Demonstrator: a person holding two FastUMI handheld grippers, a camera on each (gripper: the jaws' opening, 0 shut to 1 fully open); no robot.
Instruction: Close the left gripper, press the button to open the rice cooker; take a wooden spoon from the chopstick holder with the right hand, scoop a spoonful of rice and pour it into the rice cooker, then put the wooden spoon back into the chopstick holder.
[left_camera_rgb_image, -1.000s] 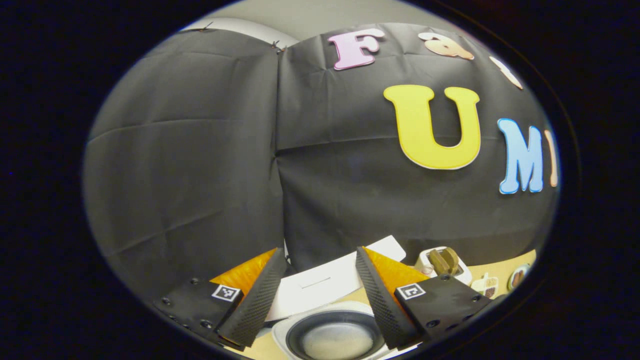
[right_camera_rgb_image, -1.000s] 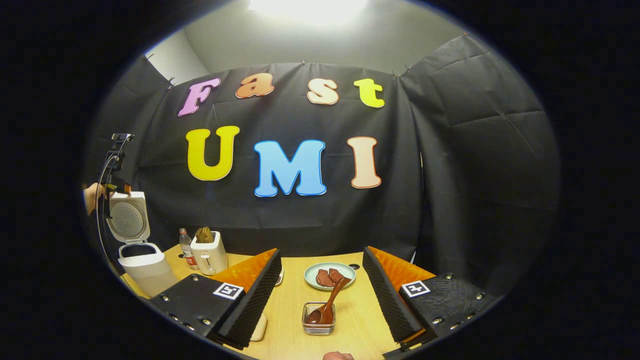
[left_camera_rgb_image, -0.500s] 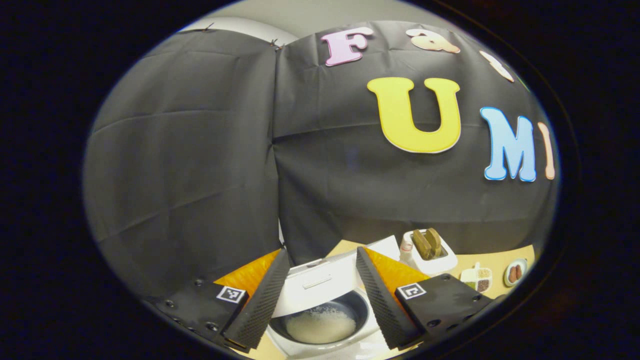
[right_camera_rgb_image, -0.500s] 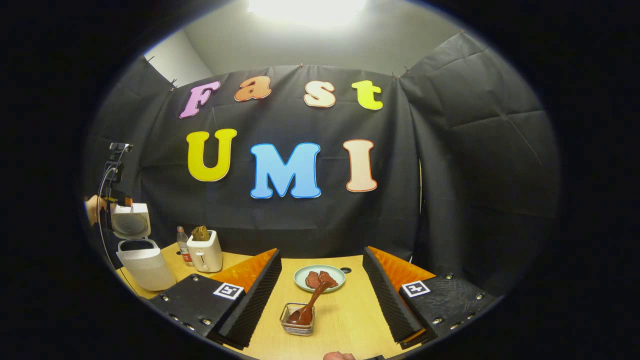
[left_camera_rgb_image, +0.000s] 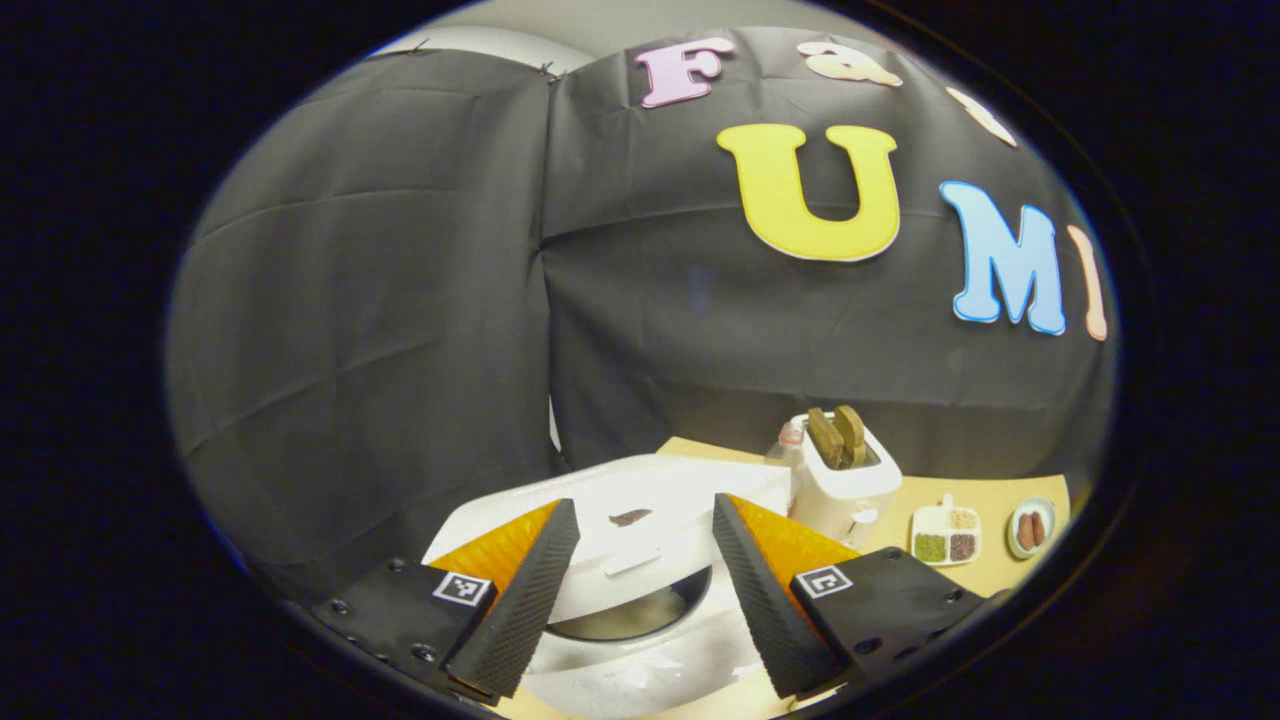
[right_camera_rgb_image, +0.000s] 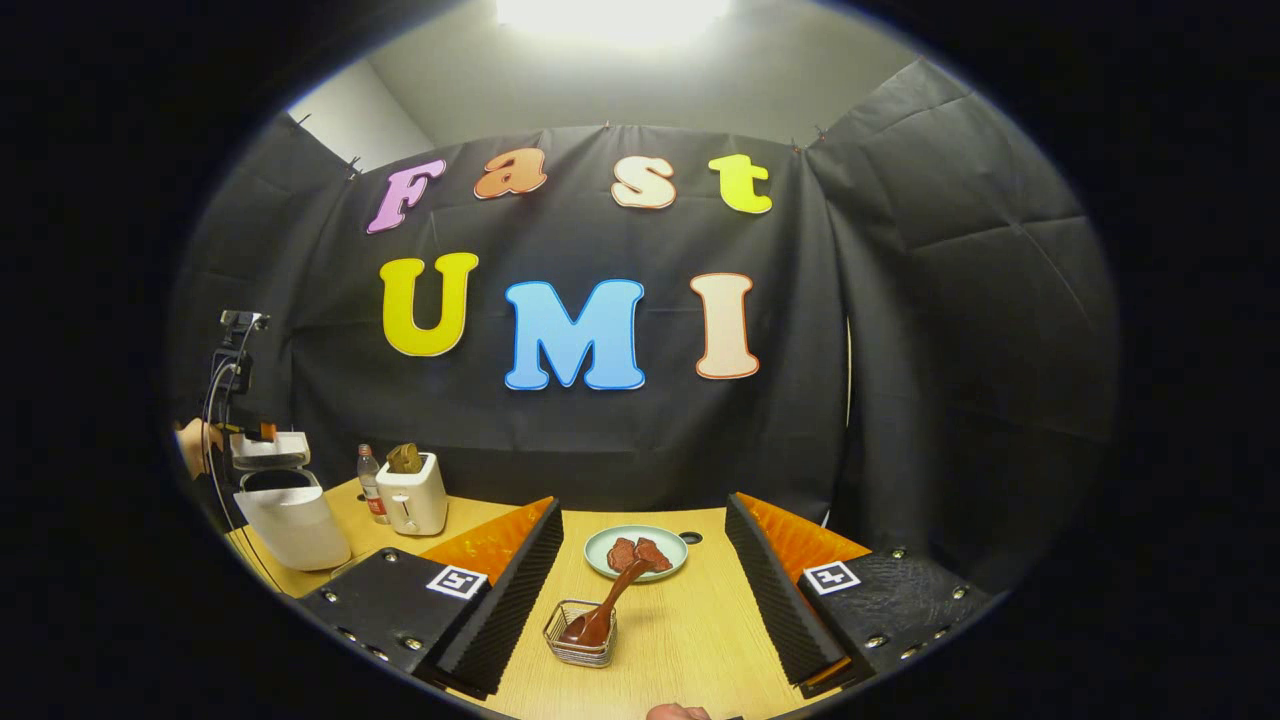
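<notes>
The white rice cooker (left_camera_rgb_image: 640, 660) sits right under my left gripper (left_camera_rgb_image: 645, 508), which is open. Its lid (left_camera_rgb_image: 650, 500) hangs low over the pot, and a strip of rice (left_camera_rgb_image: 625, 622) shows under it. In the right gripper view the rice cooker (right_camera_rgb_image: 292, 520) stands far left with the lid (right_camera_rgb_image: 268, 450) tilted down. The left gripper (right_camera_rgb_image: 255, 432) is against the lid's top, held by a hand (right_camera_rgb_image: 195, 445). My right gripper (right_camera_rgb_image: 643, 505) is open above the table. The wooden spoon (right_camera_rgb_image: 612, 598) leans in the wire chopstick holder (right_camera_rgb_image: 580, 640) between its fingers' lines, untouched.
A white toaster (left_camera_rgb_image: 845, 480) with bread and a bottle (right_camera_rgb_image: 370, 485) stand right of the cooker. A sectioned dish (left_camera_rgb_image: 945, 535) and a small plate (left_camera_rgb_image: 1030, 528) lie farther right. A plate (right_camera_rgb_image: 600, 562) with meat slices sits behind the holder on the wooden table (right_camera_rgb_image: 690, 640).
The cooker lid has swung from upright down to nearly shut, and my left gripper has come down with it. The right gripper has drifted slightly, so the holder sits more to the left.
</notes>
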